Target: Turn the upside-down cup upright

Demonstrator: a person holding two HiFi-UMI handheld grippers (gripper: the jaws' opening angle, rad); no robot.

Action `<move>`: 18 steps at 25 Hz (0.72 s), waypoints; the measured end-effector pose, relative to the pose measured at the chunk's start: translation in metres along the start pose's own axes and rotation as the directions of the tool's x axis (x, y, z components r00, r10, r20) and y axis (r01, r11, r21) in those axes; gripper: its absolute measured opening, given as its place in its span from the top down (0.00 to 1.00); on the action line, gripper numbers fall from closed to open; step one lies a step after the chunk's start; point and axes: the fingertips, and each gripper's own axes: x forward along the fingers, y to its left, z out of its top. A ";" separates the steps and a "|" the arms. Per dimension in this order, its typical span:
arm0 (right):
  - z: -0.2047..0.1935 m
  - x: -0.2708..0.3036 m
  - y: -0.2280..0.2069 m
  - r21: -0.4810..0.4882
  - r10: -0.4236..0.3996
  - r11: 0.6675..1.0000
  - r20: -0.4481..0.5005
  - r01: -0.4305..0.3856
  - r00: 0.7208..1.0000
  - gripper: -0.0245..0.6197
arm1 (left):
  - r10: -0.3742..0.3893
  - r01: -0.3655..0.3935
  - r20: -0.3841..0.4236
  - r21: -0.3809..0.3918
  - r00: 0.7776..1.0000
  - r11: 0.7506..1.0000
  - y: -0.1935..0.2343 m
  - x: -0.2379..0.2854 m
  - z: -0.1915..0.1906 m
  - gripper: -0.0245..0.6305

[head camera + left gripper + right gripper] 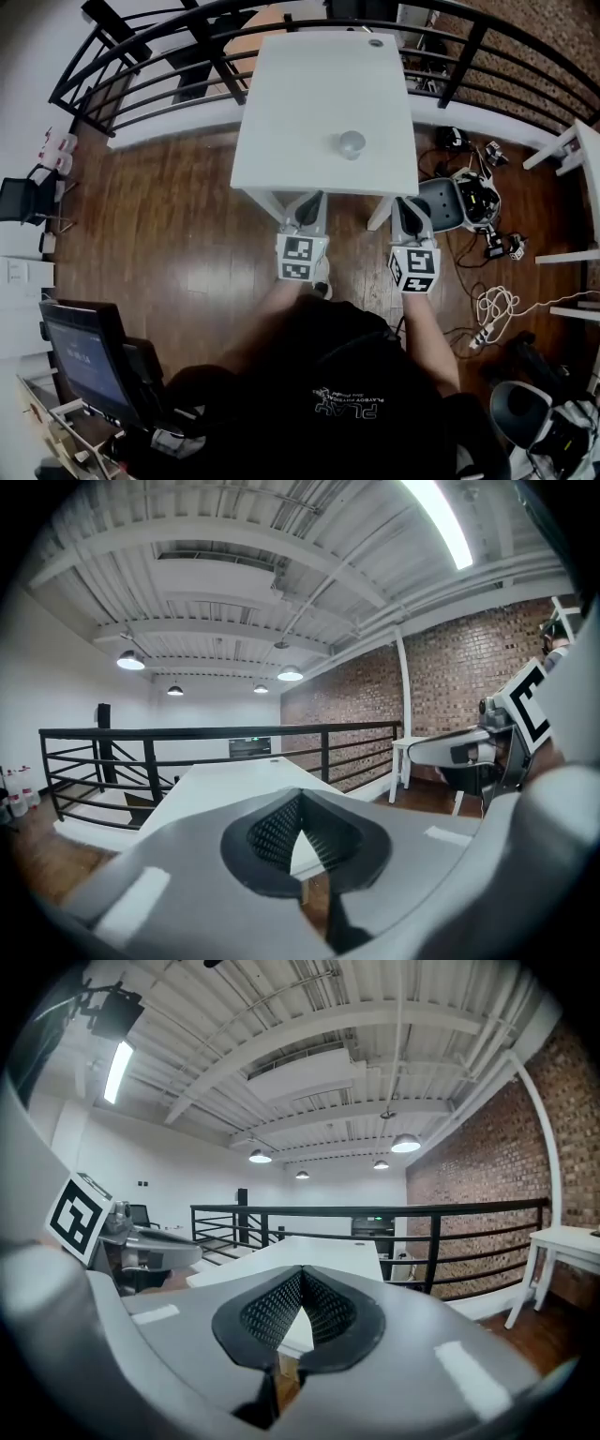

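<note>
A small clear cup [352, 143] stands on the white table [309, 103], right of its middle and a little in from the near edge. My left gripper [307, 210] and right gripper [410, 212] are held side by side just short of the table's near edge, both shut with nothing in them. The cup is beyond and between them. In the left gripper view the jaws [302, 829] meet at the tip in front of the table [225, 782]. The right gripper view shows the same shut jaws [302, 1303] and the table [323, 1252]. Neither gripper view shows the cup.
A black railing [159, 56] runs round the table's far and left sides. A grey office chair [442, 202] stands by the table's right corner, with cables and a power strip [492, 309] on the wood floor. A second white table [581, 150] is at right, a screen [84, 354] at lower left.
</note>
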 end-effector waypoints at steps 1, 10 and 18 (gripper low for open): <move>-0.003 -0.012 0.001 0.002 0.007 1.000 0.001 -0.007 1.000 0.94 | 0.005 -0.005 -0.001 -0.004 1.000 1.000 -0.008 -0.009 -0.003 0.97; -0.036 -0.103 0.014 -0.087 0.043 0.995 -0.022 -0.045 0.999 0.94 | 0.019 -0.019 -0.014 0.010 1.000 1.000 -0.085 -0.086 -0.008 0.96; -0.018 -0.125 0.035 -0.034 0.042 0.999 0.052 -0.040 0.998 0.94 | 0.035 -0.035 -0.003 -0.011 0.999 0.999 -0.087 -0.122 -0.007 0.96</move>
